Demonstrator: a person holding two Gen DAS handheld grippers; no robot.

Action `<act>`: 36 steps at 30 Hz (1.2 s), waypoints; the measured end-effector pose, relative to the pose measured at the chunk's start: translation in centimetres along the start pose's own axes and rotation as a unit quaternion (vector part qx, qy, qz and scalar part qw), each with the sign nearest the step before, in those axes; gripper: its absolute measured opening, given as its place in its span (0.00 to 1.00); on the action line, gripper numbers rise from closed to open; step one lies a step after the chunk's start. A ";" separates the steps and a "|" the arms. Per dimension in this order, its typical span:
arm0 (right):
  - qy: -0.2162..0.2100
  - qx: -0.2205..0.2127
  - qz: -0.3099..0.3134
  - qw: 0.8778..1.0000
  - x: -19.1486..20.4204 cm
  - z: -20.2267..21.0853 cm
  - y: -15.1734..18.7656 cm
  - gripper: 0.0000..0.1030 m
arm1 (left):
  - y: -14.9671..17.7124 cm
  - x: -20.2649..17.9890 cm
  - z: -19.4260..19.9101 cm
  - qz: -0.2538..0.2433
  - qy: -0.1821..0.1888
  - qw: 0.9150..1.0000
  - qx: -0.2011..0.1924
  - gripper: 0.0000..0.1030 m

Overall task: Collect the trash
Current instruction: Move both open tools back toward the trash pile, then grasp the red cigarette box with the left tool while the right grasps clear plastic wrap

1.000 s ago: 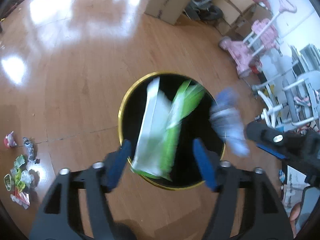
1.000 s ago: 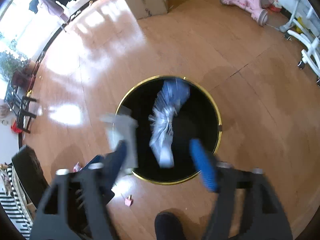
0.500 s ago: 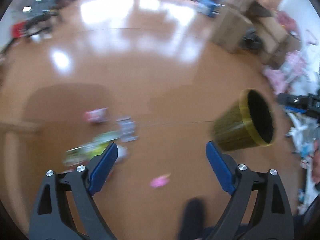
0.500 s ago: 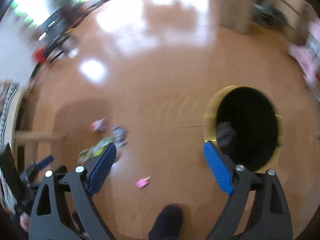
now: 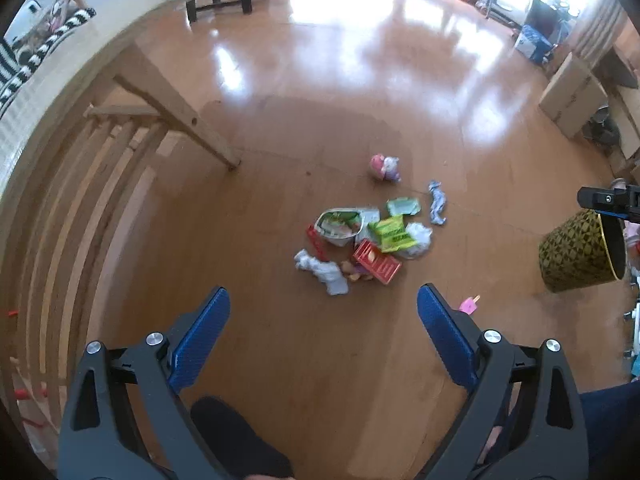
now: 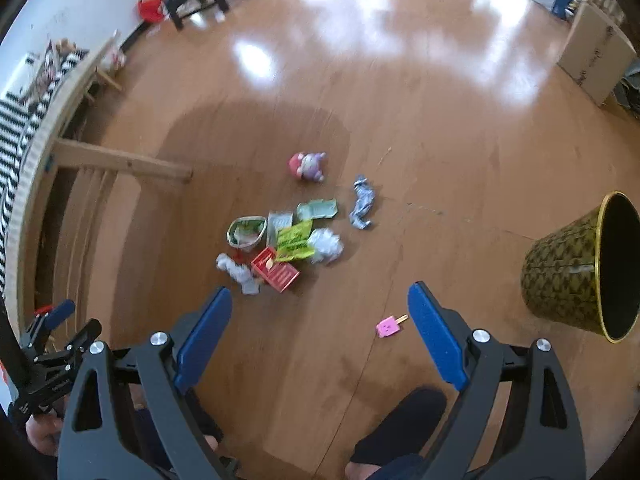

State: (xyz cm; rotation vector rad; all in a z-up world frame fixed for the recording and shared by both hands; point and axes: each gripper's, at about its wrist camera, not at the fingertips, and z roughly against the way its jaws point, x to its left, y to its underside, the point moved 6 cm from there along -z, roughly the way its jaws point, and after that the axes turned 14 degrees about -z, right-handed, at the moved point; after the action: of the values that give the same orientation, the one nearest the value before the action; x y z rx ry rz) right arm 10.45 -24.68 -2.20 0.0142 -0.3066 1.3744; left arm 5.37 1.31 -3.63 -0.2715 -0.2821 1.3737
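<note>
Glossy wooden floor (image 5: 360, 100), crinkly wrappers (image 5: 390, 234)

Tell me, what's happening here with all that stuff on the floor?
A person is picking up trash with a two-finger gripper in each hand. Right now the left gripper and the right gripper are both open and hold nothing; their jaws have just been opening. They point down at a pile of wrappers on the wooden floor. A pink ice-pop toy lies apart from the pile. The gold-rimmed bin stands off to the right.
</note>
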 end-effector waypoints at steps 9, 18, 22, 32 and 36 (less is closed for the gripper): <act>0.013 0.010 0.017 1.000 0.4 -2.4 0.8 0.84 | 1.5 0.0 -3.8 0.034 0.025 0.999 0.028 0.89; 0.088 0.042 -0.017 0.995 -7.9 -9.5 2.1 0.84 | 2.1 -4.3 -12.9 0.020 0.021 0.998 0.064 0.89; 0.057 0.057 -0.018 0.997 -8.5 -13.3 2.4 0.84 | 1.5 -5.5 -17.9 0.035 0.022 0.997 0.067 0.89; -0.040 0.130 -0.154 0.979 -7.5 -27.2 0.3 0.80 | 3.8 -7.3 -29.5 0.130 0.059 0.984 0.111 0.89; -0.056 0.150 -0.189 0.969 -6.8 -31.8 -0.7 0.80 | 4.0 -7.4 -32.9 0.163 0.065 0.977 0.120 0.89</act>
State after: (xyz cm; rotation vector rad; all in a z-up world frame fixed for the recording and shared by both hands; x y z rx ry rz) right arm 16.64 -25.35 -34.15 0.3855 -0.1761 1.0291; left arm 12.00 -6.08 -36.14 -0.2098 0.0428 1.6894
